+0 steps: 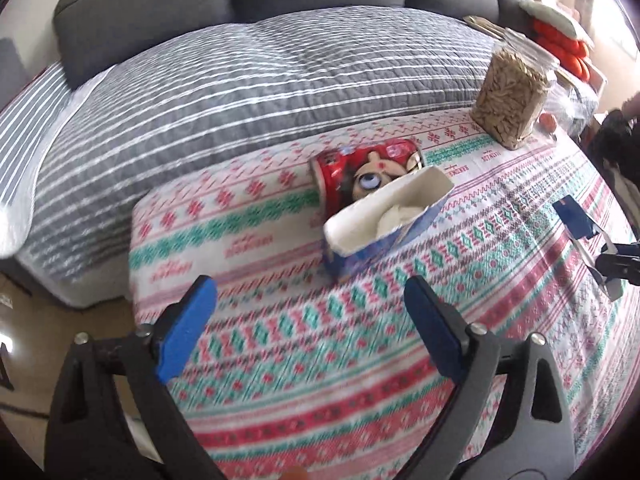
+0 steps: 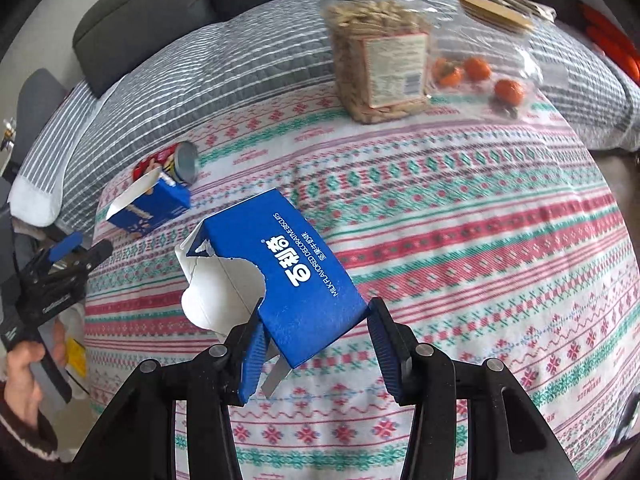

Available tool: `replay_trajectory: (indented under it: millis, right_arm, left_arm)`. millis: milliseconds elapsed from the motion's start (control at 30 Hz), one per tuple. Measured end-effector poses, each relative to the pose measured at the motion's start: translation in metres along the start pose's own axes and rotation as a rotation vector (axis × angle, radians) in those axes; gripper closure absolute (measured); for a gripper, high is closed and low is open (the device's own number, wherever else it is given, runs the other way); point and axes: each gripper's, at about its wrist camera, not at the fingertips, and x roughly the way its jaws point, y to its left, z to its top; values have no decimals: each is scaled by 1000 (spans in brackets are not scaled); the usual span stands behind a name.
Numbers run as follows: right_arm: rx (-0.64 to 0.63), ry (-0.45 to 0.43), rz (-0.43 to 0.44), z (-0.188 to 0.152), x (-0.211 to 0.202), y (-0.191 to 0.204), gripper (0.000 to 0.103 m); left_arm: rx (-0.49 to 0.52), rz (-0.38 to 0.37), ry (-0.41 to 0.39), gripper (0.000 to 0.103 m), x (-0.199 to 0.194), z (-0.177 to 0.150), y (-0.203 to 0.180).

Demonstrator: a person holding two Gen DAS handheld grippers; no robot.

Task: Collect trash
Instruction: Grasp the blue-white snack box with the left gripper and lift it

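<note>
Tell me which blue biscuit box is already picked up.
The torn blue box clamped in the right gripper; the other open box lies beside the red can.

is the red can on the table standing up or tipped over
Tipped over. The red can lies on its side on the tablecloth behind the open blue box, its round metal end facing sideways.

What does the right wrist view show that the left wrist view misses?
Right wrist only: the printed top of the torn blue biscuit box between the right gripper fingers, and three oranges in a clear bag. Left wrist only: the open inside of the second blue box and the can's cartoon face. Both: the seed jar, the patterned tablecloth and the open left gripper.
</note>
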Motion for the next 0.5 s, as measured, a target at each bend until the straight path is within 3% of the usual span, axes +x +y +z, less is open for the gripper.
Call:
replay_trajectory:
  millis: [167, 233, 333, 500]
  right_arm:
    - [22, -4, 3, 0, -6, -16, 54]
    - [22, -1, 6, 1, -5, -20, 54]
    - [27, 0, 3, 2, -3, -23, 54]
    - [38, 5, 1, -1, -5, -25, 54]
  left_arm:
    - [96, -19, -6, 23, 17, 14, -24]
    - [121, -18, 2, 33, 20, 16, -32]
    - [137, -17, 17, 52, 21, 15, -37]
    - [121, -19, 21, 64, 13, 7, -38]
